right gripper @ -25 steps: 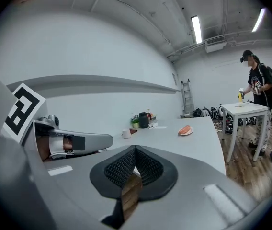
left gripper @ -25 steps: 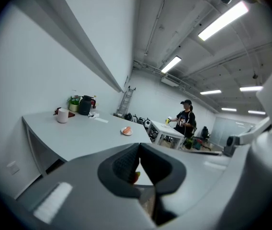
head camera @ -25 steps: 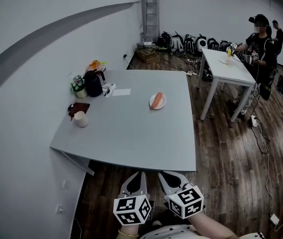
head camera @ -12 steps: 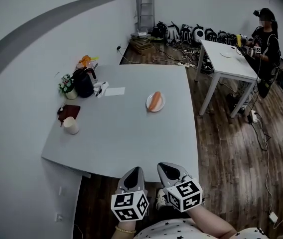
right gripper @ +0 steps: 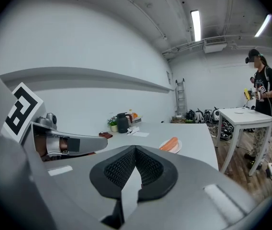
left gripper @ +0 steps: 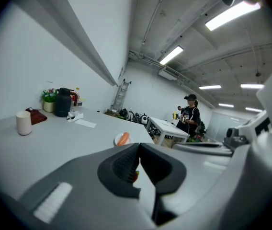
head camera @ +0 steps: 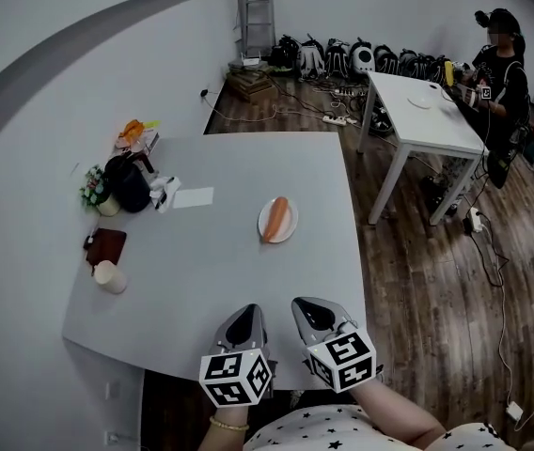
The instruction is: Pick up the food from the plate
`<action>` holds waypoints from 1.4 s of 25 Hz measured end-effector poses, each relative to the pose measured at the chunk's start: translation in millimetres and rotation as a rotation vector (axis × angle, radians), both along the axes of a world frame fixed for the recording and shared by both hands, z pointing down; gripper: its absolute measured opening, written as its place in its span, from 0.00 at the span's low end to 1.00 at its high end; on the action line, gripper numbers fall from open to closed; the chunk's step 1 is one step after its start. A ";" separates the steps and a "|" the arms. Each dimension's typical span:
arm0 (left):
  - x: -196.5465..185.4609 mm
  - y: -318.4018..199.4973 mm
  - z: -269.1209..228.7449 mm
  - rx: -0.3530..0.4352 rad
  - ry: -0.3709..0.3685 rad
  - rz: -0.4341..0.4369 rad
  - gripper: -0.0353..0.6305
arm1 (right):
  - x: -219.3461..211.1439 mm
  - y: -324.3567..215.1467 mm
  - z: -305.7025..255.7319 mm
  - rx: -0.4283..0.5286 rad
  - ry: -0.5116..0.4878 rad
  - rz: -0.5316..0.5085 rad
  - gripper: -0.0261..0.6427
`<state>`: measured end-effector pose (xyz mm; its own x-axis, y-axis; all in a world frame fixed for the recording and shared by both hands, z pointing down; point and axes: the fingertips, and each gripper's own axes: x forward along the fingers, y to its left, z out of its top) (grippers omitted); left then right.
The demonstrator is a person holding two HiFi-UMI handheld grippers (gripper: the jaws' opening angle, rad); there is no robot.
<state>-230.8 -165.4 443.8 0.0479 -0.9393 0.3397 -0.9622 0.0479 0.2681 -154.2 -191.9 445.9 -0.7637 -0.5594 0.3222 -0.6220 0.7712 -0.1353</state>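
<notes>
Orange food (head camera: 277,216), one elongated piece, lay lengthwise on the small white plate (head camera: 290,234). The plate sat on the grey table (head camera: 201,289), a little right of its middle. Nothing touched the food or the plate.

Left tool (head camera: 247,312): pads pressed together, nothing between them, as its own view confirmed (left gripper: 137,150). Right tool (head camera: 311,306): the ribbed pads likewise met at the tip and held nothing (right gripper: 135,152). Both tools hung side by side over the near edge of the table, pointing toward the plate and well apart from it. In both tool views the food appeared beyond the tips, small and distant.

Elsewhere on the table, far to the left and clear of the likely path: a pale cup (head camera: 109,276), a dark jug (head camera: 128,184) and a sheet of paper (head camera: 193,196).

Progress, judged: none of the task proper was done. The food had not yet been lifted, gripped or reached, so this read as the approach. Remaining steps: bring one tool across to the plate, spread its pads, set them either side of the food, close and raise it. The right tool looked slightly better lined up. The food's rounded shape may let it roll on the plate under a skewed pinch.
</notes>
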 end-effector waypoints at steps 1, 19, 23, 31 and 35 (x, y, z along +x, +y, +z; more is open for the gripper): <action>0.8 -10.9 1.6 -0.005 -0.003 0.009 0.07 | -0.3 -9.3 0.2 -0.003 -0.003 0.004 0.04; -14.7 -223.0 89.9 -0.263 -0.068 0.236 0.33 | -5.9 -148.4 73.1 -0.120 0.098 0.141 0.04; -23.6 -270.9 112.4 -0.330 -0.130 0.283 0.36 | -9.9 -182.8 87.2 -0.132 0.110 0.204 0.04; -35.4 -335.3 168.2 -0.469 -0.229 0.321 0.42 | -13.8 -235.6 111.3 -0.170 0.113 0.280 0.04; -35.8 -350.7 191.8 -0.543 -0.230 0.340 0.42 | -12.6 -242.3 122.4 -0.191 0.116 0.287 0.04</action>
<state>-266.6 -516.1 635.6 0.1804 -0.5785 0.7955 -0.9772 -0.1975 0.0779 -166.9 -434.2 568.2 -0.5368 -0.6669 0.5168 -0.8290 0.5309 -0.1759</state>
